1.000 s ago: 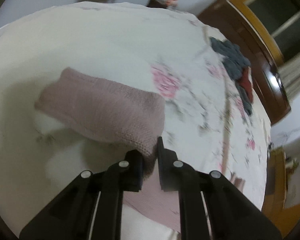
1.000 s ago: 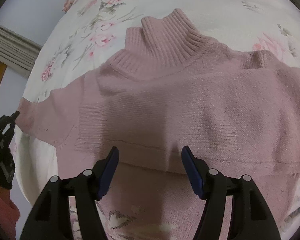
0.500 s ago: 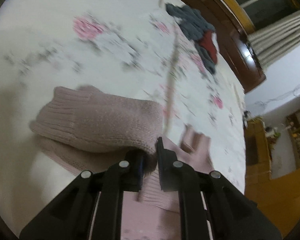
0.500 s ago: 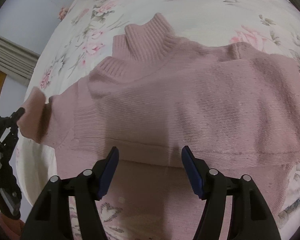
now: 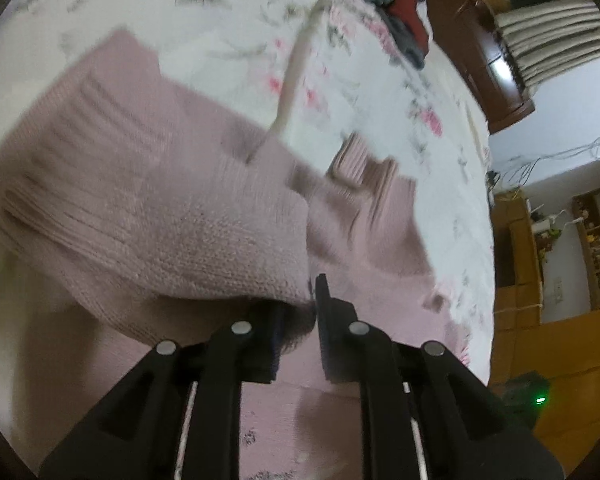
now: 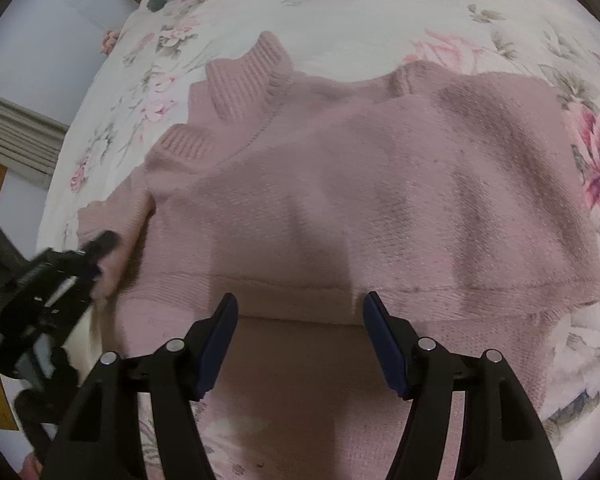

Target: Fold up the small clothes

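A bed covered with a white sheet printed with pink roses and grey-green leaves (image 6: 452, 4) fills both views. At its far end lies a small heap of dark grey and red clothes (image 5: 400, 4), just beside a dark brown wooden headboard (image 5: 472, 40). Past the bed there is a pale bluish wall (image 5: 560, 120), folded cream curtains (image 5: 556, 36) and a yellow-brown wooden shelf unit (image 5: 596, 248) with small things on it, too small to name.

A dusty pink knitted sweater with a ribbed high collar (image 6: 360, 184) lies spread on the bed, with the collar (image 6: 252, 76) pointing to the far side. Its lower hem is turned up over the body, so a straight folded edge runs across, just in front of the right hand-held gripper (image 6: 296, 340). This gripper hangs over the lower part of the sweater with its blue-padded jaws spread wide, and nothing is between them.

The left hand-held gripper (image 5: 296, 320) pinches one sleeve of the sweater (image 5: 148, 208) between its jaws, which are pressed almost together on the knit. The sleeve is lifted and hangs over the left side of the sweater body; its ribbed cuff (image 5: 60, 152) points away from the gripper. The left wrist view is blurred.
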`<state>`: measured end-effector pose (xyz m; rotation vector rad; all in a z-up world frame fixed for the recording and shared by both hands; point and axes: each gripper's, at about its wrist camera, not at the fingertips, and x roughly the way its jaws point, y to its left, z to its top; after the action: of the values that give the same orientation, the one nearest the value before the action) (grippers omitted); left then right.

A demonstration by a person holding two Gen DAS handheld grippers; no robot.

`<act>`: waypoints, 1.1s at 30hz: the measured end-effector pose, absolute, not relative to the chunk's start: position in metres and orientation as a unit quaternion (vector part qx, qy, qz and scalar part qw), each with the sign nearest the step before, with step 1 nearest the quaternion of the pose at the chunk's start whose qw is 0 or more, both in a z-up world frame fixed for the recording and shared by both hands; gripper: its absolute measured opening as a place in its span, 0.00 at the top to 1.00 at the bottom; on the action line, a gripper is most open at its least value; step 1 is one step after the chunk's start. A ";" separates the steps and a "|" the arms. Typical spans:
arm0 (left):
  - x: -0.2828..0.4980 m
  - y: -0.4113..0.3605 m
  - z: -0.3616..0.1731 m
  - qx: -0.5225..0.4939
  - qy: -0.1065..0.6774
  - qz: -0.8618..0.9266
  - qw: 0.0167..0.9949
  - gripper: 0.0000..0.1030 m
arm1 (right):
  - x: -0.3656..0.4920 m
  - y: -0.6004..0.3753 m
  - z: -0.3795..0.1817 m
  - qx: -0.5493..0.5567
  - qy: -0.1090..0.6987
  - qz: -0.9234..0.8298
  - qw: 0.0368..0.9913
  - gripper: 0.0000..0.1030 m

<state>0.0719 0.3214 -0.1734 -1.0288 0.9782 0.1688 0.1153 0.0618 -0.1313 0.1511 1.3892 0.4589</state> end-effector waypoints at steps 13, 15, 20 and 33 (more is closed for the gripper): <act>0.028 0.354 -0.123 -0.365 0.460 0.044 0.808 0.54 | 0.123 0.113 -0.117 0.071 0.630 0.268 0.725 0.36; 0.023 0.376 -0.116 -0.348 0.448 0.076 0.820 0.53 | 0.123 0.136 -0.116 0.071 0.632 0.290 0.715 0.36; 0.038 0.414 -0.142 -0.309 0.467 0.148 0.815 0.53 | 0.123 0.189 -0.120 0.079 0.639 0.329 0.690 0.36; 0.043 0.431 -0.185 -0.333 0.504 0.142 0.784 0.54 | 0.128 0.249 -0.175 0.095 0.688 0.343 0.632 0.65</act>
<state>0.0431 0.4315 -0.1847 -0.7175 1.0873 0.3063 0.1281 0.2494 -0.1747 0.2165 1.5749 0.7838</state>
